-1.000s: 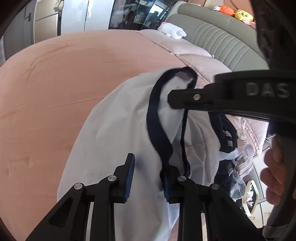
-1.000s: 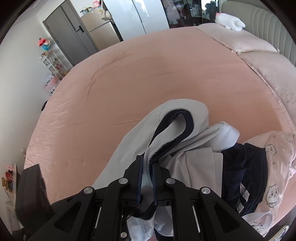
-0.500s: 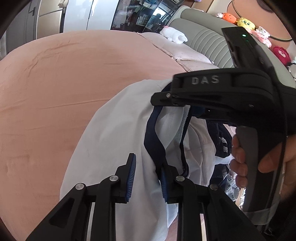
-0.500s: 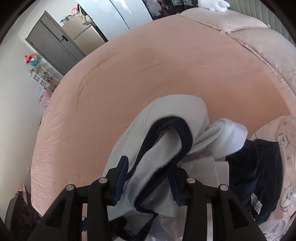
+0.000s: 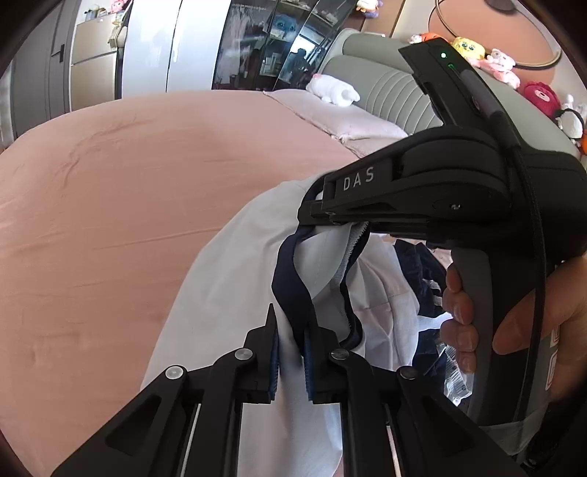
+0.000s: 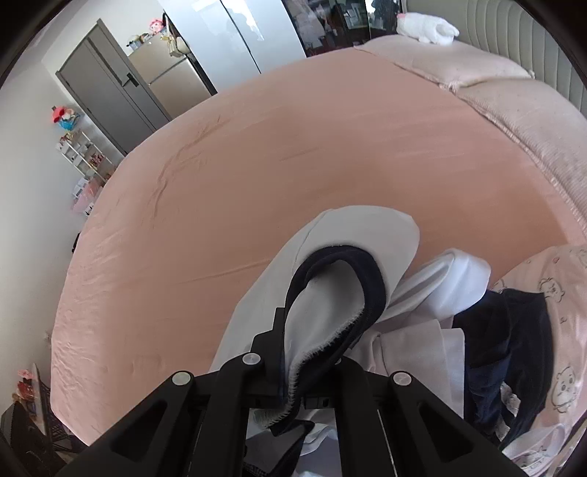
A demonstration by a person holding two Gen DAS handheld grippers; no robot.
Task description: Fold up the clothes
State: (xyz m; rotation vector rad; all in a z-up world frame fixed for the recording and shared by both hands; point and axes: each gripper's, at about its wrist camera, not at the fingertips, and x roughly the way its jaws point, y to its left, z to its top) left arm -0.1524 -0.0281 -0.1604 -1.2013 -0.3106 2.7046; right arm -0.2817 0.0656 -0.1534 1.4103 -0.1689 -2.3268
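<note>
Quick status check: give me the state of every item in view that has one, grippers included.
Left gripper: shut on the white garment.
Right gripper: shut on the garment's navy collar.
White garment: unfolded, partly lifted off the bed.
Clothes pile: crumpled, unfolded.

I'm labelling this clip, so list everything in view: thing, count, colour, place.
shirt: one, white with navy collar, on the bed, collar pinched by both grippers
bed cover: one, peach, under everything
clothes pile: one, navy, white and pink, right of the shirt
pillows: two, pale pink, by the headboard
soft toy: one, white, on the far pillow
left gripper: black, shut on the shirt
right gripper: black, shut on the shirt
hand: one, holding the right gripper's handle
</note>
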